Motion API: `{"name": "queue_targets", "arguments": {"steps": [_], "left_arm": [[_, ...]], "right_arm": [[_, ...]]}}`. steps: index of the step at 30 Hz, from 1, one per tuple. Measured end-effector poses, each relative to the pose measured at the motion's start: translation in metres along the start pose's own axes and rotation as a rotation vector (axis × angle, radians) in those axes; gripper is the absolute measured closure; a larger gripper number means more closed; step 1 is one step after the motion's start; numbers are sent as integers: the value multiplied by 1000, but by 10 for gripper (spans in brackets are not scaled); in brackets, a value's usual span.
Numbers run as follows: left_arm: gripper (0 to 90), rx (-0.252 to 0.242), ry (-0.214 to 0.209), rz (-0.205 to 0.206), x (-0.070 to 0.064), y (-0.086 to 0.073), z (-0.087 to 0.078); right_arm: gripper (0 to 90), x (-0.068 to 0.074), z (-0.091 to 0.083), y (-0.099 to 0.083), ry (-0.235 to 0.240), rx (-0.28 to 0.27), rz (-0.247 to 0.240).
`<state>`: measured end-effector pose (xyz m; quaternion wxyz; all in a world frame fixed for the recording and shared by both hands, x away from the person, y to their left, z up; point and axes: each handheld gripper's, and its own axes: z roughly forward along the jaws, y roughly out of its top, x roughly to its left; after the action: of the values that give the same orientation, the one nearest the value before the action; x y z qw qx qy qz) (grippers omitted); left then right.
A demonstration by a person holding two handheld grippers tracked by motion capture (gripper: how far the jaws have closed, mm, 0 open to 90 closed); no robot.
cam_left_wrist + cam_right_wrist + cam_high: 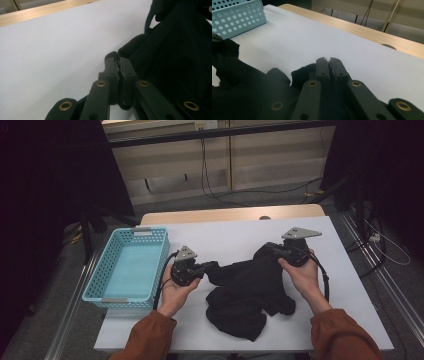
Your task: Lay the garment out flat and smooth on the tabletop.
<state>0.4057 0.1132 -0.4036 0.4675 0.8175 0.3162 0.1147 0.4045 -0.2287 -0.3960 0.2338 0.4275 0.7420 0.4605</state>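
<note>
A black garment (250, 292) lies crumpled on the white table (230, 232), right of centre. My left gripper (215, 266) is at the garment's left edge, jaws pressed together on a fold of the cloth. In the left gripper view the gripper (117, 60) pinches that fold, with the black garment (175, 50) spreading to the right. My right gripper (265, 251) holds the garment's upper right edge. In the right gripper view its jaws (329, 61) are shut on a bit of the black garment (242, 85), which lies to the left.
A light blue perforated basket (96, 272) stands at the table's left side, seemingly with nothing in it; its corner (237, 17) appears in the right gripper view. A wooden strip (230, 213) borders the far edge. Cables lie on the floor behind.
</note>
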Motion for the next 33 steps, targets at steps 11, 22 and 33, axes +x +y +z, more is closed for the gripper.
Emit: {"name": "queue_targets", "arguments": {"steps": [11,22,33], "left_arm": [[864,6,-84,72,-29,-8,-17],[864,59,-193,166,-65,-38,-44],[851,124,-229,198,-73,-52,-39]], "right_arm": [[857,9,-21,-17,41,24,-1],[854,54,-79,-55,97,25,-48],[727,74,-92,-85,175,124,-73]]}}
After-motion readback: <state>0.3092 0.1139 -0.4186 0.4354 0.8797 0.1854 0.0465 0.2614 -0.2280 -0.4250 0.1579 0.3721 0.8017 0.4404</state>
